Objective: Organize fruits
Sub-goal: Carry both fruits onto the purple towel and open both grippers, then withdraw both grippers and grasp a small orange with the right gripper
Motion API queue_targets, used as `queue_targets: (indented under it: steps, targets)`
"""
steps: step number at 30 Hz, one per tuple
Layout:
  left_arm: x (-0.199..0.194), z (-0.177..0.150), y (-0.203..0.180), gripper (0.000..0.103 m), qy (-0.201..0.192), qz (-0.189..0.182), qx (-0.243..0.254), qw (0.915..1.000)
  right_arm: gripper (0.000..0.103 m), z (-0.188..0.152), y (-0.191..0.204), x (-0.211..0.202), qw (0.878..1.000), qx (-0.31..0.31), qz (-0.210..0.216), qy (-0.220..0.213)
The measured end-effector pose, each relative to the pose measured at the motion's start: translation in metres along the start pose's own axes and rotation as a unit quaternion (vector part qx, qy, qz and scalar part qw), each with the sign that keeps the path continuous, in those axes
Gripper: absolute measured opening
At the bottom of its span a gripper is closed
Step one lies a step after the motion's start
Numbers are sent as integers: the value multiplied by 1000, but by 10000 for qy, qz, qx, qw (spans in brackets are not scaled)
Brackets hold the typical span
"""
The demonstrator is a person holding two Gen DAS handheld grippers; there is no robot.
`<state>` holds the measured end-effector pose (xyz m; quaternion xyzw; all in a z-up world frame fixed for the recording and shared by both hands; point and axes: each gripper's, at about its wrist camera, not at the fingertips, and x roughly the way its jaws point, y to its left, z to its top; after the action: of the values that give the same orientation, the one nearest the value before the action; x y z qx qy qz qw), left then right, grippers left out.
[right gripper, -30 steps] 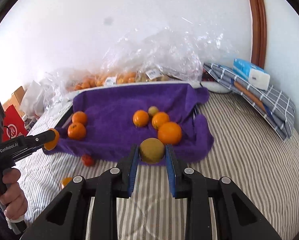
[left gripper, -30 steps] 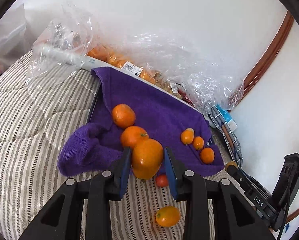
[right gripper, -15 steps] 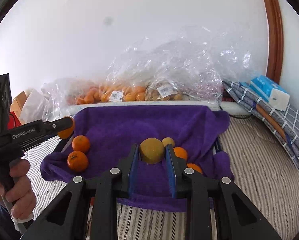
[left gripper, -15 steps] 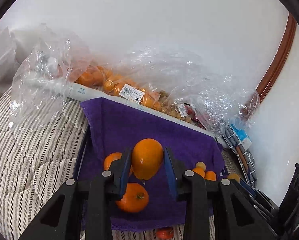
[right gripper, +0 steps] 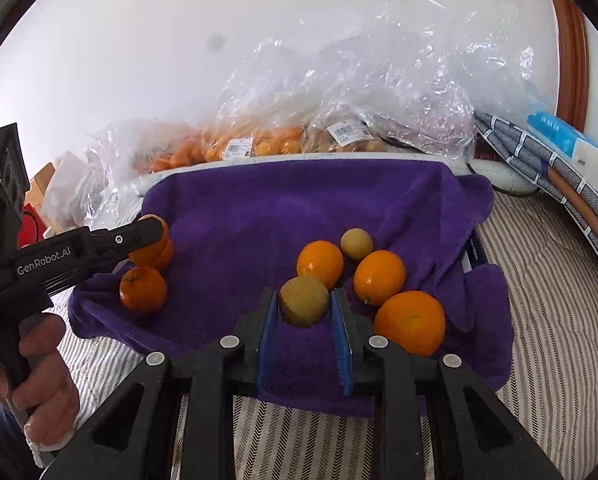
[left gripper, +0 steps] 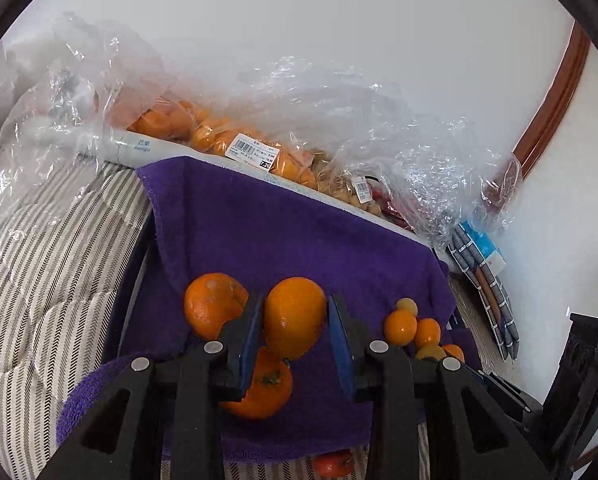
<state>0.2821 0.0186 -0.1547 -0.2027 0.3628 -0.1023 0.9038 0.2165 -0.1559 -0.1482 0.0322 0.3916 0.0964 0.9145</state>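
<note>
My left gripper (left gripper: 295,316) is shut on a large orange (left gripper: 294,316), held just above the left part of the purple towel (left gripper: 283,232). Two mandarins (left gripper: 213,305) lie under and beside it. In the right wrist view the left gripper (right gripper: 155,236) shows at the left edge, a hand on its handle. My right gripper (right gripper: 305,304) is shut on a yellow-green fruit (right gripper: 304,300) over the purple towel (right gripper: 259,216), next to a cluster of small oranges (right gripper: 379,276) and one larger orange (right gripper: 410,322).
Clear plastic bags of fruit (right gripper: 339,120) line the white wall behind the towel. A folded checked cloth with a blue tissue pack (right gripper: 567,148) lies at the right. A small red fruit (left gripper: 333,465) rests on the striped bedding (right gripper: 559,320) below the towel's front edge.
Both grippers have moved forward over the towel with their fruits still held. The towel and the fruits lying on it now sit closer in both views.
</note>
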Motion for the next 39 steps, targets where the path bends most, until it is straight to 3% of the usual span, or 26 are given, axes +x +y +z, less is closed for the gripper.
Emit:
queue_targets:
  steps: [18, 22, 26, 32, 36, 39]
  targets:
    - [4, -4, -3, 29, 46, 128, 110, 9998, 27, -4, 2, 10, 9998, -69, -17, 173]
    - [-1, -4, -2, 31, -19, 73, 76, 9999, 30, -5, 3, 4, 9998, -120, -134, 67]
    - [-20, -4, 0, 44, -187, 60, 130, 9997, 37, -8, 3, -14, 9999, -54, -138, -78]
    - [-58, -17, 11, 49, -430, 485, 324, 9974, 42, -29, 27, -53, 9994, 89, 345, -4]
    - [-79, -33, 33, 49, -302, 700, 225, 9968, 43, -49, 62, -65, 9992, -320, 229, 71]
    - [-91, -46, 45, 49, -227, 958, 280, 9947, 43, -62, 79, -62, 9980, -237, 518, 280]
